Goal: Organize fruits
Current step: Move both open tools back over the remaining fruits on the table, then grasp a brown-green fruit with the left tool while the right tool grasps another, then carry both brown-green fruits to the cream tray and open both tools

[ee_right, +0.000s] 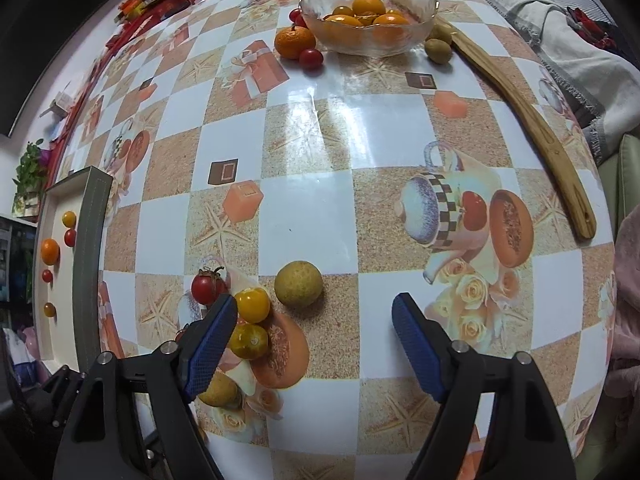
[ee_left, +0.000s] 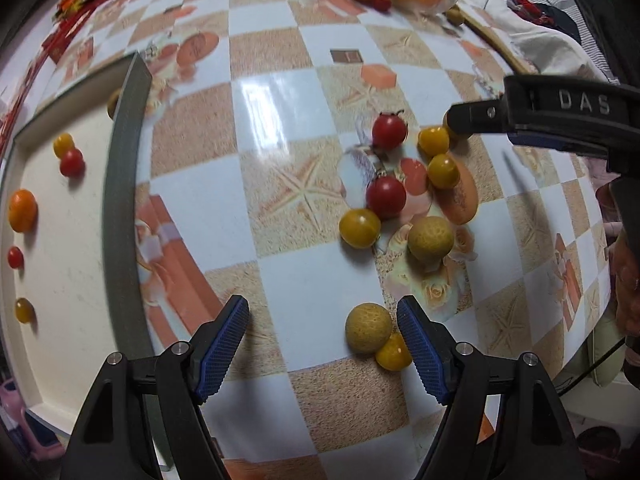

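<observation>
Loose fruits lie on the checked tablecloth: red tomatoes, yellow tomatoes and tan round fruits. My left gripper is open and empty, low over the table; a tan fruit and a yellow tomato lie just inside its right finger. My right gripper is open and empty; a tan fruit lies between its fingers, ahead of them, and yellow tomatoes touch its left finger. The right gripper also shows in the left wrist view.
A shallow cream tray with a grey rim at the left holds several small fruits. A glass bowl of oranges stands at the far side, with an orange, a tomato and green fruits beside it. A long wooden stick lies at the right.
</observation>
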`<state>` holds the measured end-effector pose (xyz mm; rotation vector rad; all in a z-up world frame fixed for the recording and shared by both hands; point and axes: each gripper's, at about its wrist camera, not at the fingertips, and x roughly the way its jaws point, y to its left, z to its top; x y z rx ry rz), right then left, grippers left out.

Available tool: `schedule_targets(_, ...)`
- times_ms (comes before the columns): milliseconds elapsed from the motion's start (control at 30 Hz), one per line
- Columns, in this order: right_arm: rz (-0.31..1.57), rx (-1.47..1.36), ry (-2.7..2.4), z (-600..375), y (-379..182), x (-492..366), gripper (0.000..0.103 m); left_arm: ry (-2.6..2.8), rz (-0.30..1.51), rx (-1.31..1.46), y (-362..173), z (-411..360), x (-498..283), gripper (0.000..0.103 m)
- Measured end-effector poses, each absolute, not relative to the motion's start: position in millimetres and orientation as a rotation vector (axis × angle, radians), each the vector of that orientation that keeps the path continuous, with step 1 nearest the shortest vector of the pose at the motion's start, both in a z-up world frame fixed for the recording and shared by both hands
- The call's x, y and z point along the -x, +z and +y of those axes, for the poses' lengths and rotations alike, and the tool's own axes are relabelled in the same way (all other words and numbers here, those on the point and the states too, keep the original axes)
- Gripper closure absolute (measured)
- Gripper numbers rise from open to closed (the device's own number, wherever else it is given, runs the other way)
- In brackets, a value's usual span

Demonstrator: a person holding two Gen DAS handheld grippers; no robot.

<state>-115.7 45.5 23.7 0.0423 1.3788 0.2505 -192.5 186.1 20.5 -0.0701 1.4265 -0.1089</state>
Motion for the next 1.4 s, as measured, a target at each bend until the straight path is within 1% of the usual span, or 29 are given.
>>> schedule_targets(33,1.380,-0.043,0.257,46.7,21.8,114.0,0.031,-0.103,1.432,0.068,18.4,185.4,193.0,0.025)
schedule_targets(100,1.389,-0.046,0.268,49.2,17.8,110.8,0.044,-0.091,1.432,0.057,16.2,182.7,194.8,0.025)
schedule_targets(167,1.387,-0.066,0.282,49.5,15.9,108.7,0.046,-0.081,1.431,0.036,15.3,179.2,196.5,0.025)
schedule_targets(233,1.383,-0.063,0.288,51.5,15.3,106.7,0.046,-0.069,1.430,0.026,14.7,177.1,198.5,0.026)
schedule_targets(267,1.386,-0.068,0.291,51.4,14.7,106.1,0.046,-0.067,1.431,0.029,14.7,176.2,199.9,0.028)
schedule_targets(300,1.392,-0.082,0.298,51.0,14.0,105.8,0.046,-0.061,1.429,0.027,15.2,175.7,200.8,0.034)
schedule_targets(333,1.400,-0.100,0.304,50.1,13.0,105.8,0.047,-0.059,1.425,0.024,16.0,174.6,201.8,0.036)
schedule_targets(433,1.409,-0.183,0.300,41.2,9.6,106.4,0.052,-0.056,1.417,0.006,19.0,171.2,205.8,0.045)
schedule_targets(500,1.406,-0.215,0.295,36.1,8.8,105.1,0.067,-0.053,1.410,-0.023,19.5,167.4,208.5,0.050)
schedule_targets(567,1.419,-0.258,0.327,36.7,6.8,101.8,0.074,-0.064,1.409,-0.026,21.6,164.2,210.5,0.055)
schedule_targets(667,1.411,-0.226,0.339,40.6,9.6,102.7,0.074,-0.081,1.405,-0.035,23.0,156.8,214.8,0.067)
schedule_targets(767,1.390,-0.217,0.332,39.0,15.3,107.2,0.074,-0.097,1.405,0.010,24.2,157.9,214.1,0.068)
schedule_targets(833,1.380,-0.215,0.338,36.3,19.3,110.0,0.074,-0.100,1.409,0.069,25.7,167.4,211.4,0.073)
schedule_targets(967,1.380,-0.212,0.334,30.9,21.3,113.4,0.074,-0.121,1.417,0.144,26.0,176.8,211.7,0.073)
schedule_targets(1300,1.384,-0.235,0.326,25.9,20.8,115.3,0.074,-0.141,1.421,0.095,20.6,182.1,204.0,0.073)
schedule_targets(1367,1.381,-0.225,0.333,28.7,23.2,116.2,0.074,-0.153,1.423,0.112,21.6,182.3,202.1,0.078)
schedule_targets(1400,1.379,-0.220,0.335,29.8,24.6,116.3,0.074,-0.154,1.424,0.115,21.9,182.4,201.4,0.078)
